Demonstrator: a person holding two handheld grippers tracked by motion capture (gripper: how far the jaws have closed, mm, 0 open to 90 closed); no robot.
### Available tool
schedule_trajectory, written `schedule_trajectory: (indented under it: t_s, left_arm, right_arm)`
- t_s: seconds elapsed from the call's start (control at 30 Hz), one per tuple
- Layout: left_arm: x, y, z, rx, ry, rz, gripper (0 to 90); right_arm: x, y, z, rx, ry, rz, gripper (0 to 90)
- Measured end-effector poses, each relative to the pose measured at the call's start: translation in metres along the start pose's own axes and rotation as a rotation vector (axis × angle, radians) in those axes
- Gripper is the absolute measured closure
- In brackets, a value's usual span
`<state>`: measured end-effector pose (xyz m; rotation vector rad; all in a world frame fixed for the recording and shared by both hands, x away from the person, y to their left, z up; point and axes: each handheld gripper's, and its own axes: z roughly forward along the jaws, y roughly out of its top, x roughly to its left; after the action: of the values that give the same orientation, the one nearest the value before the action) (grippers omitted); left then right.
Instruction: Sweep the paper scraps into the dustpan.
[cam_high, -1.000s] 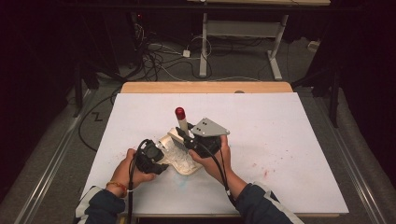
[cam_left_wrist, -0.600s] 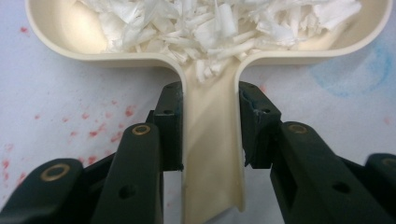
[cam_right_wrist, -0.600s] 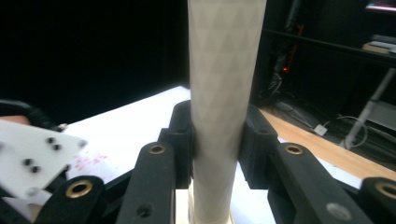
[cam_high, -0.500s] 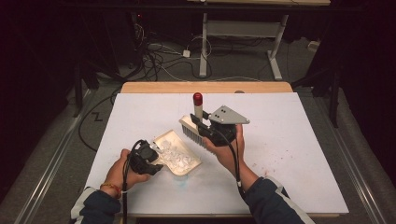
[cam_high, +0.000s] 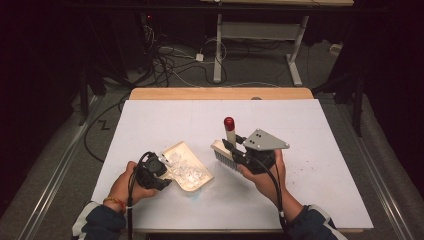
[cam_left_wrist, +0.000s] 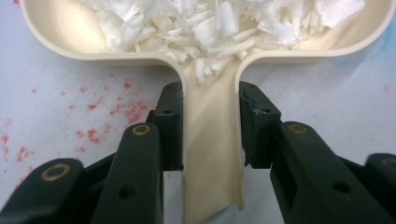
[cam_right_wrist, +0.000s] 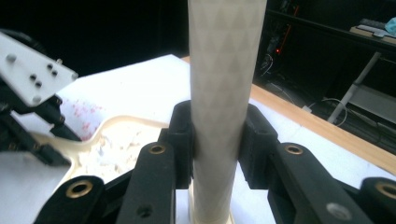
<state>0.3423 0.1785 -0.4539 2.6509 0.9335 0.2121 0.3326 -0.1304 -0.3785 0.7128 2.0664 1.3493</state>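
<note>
1. Under both grippers lies a white table cover (cam_high: 165, 120), speckled red beside the left gripper (cam_left_wrist: 210, 135), whose jaws clamp the handle of the cream dustpan (cam_high: 187, 167) holding white shreds (cam_left_wrist: 224, 23).
2. Right of it, the right gripper (cam_right_wrist: 217, 135) pinches a brush (cam_high: 227, 150) by its pale handle.
3. Beyond both: wooden table edge (cam_high: 220, 93), cables (cam_high: 170, 60) on a dark floor.

White-topped table (cam_high: 300, 200), cream dustpan (cam_high: 192, 184) of white shreds (cam_high: 185, 167) flat on it.
</note>
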Motion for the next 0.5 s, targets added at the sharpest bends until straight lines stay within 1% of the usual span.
schedule_trajectory:
  t_s: [0.1,0.13,0.17,0.2,0.23,0.27,0.3,0.33,0.37,0.4,0.43,0.47,0.5]
  left_arm:
    - [-0.001,-0.001,0.000,0.003,-0.002,0.000,63.3]
    - [-0.002,-0.001,0.000,0.010,-0.006,0.003,63.3]
    - [-0.002,-0.001,0.000,0.013,-0.009,0.003,63.3]
    - [-0.003,-0.001,0.000,0.019,-0.011,0.010,63.3]
    - [-0.003,-0.001,0.000,0.021,-0.011,0.013,63.3]
    - [-0.003,-0.001,-0.001,0.022,-0.011,0.015,63.3]
    - [-0.003,-0.001,-0.001,0.022,-0.011,0.015,63.3]
    - [-0.003,-0.001,-0.001,0.022,-0.012,0.016,63.3]
    - [-0.003,-0.001,-0.001,0.026,-0.012,0.017,63.3]
    - [-0.004,-0.001,0.000,0.030,-0.012,0.019,63.3]
    - [-0.004,-0.001,0.001,0.035,-0.013,0.022,63.3]
    - [-0.005,-0.001,0.001,0.039,-0.012,0.021,63.3]
    - [-0.005,-0.002,0.002,0.039,-0.012,0.020,63.3]
  right_arm:
    - [0.005,-0.009,-0.003,0.021,-0.003,-0.001,70.7]
    - [0.005,-0.009,-0.003,0.021,-0.003,-0.001,70.7]
    - [0.010,-0.015,-0.001,0.023,0.014,0.012,70.7]
    - [0.010,-0.015,-0.001,0.023,0.014,0.012,70.7]
    - [0.013,-0.016,-0.001,0.022,0.024,0.023,70.7]
    - [0.023,-0.016,0.000,0.020,0.049,0.024,70.6]
    - [0.029,-0.015,0.001,0.016,0.061,0.010,70.6]
    - [0.029,-0.015,0.001,0.016,0.061,0.010,70.6]
    - [0.034,-0.014,0.002,0.014,0.077,0.001,70.7]
    - [0.038,-0.012,0.003,0.011,0.096,0.002,70.7]
    - [0.043,-0.008,0.007,0.001,0.134,0.005,70.7]
    - [0.043,-0.008,0.007,0.001,0.134,0.005,70.7]
    - [0.045,-0.006,0.008,-0.006,0.148,0.005,70.7]
